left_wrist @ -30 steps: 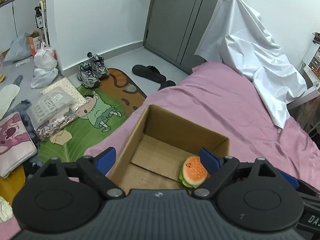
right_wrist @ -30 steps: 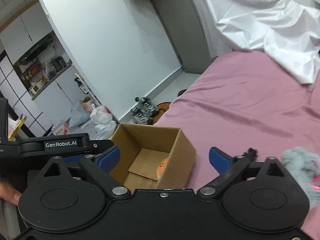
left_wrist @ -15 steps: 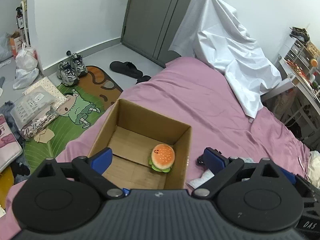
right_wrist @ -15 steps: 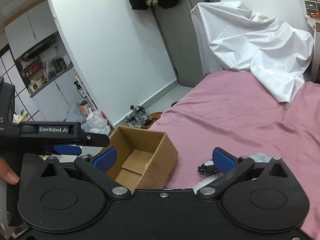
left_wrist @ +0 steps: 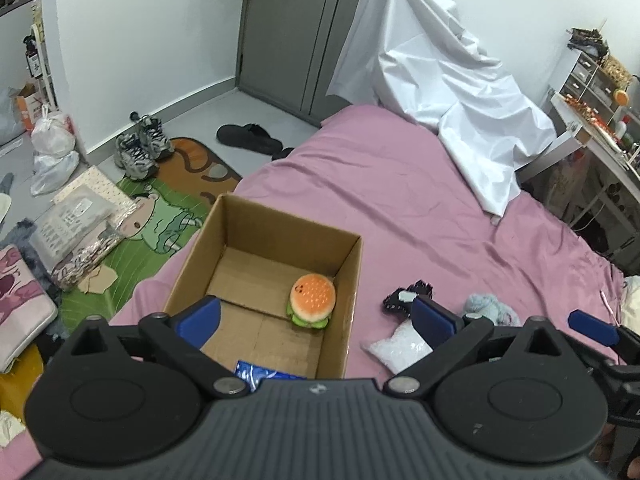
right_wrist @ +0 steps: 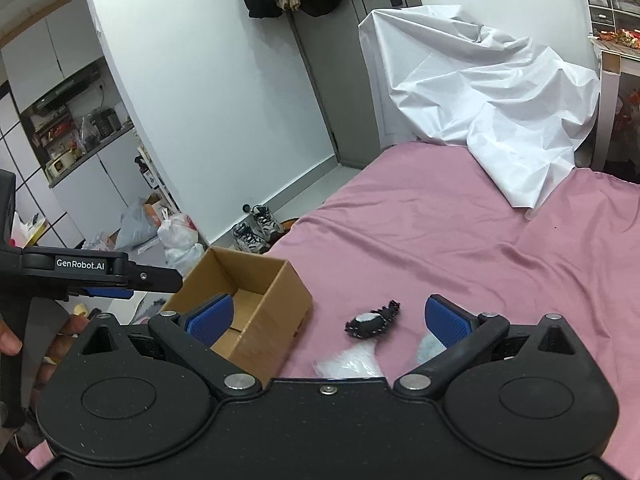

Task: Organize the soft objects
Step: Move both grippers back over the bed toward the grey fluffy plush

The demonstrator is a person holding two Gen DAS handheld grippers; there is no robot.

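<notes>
Inside the cardboard box (left_wrist: pixel 276 276), the burger plush (left_wrist: pixel 313 299) is now released; the left gripper (left_wrist: pixel 316 312) is opening, empty. The right gripper (right_wrist: pixel 326 316) is held open above the black toy (right_wrist: pixel 370 322).

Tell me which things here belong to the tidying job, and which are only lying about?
For the job: cardboard box, burger toy inside it, black-and-white soft toy, white bag, grey fluffy thing.

Lying about: sneakers, slipper, white sheet, floor mat.
</notes>
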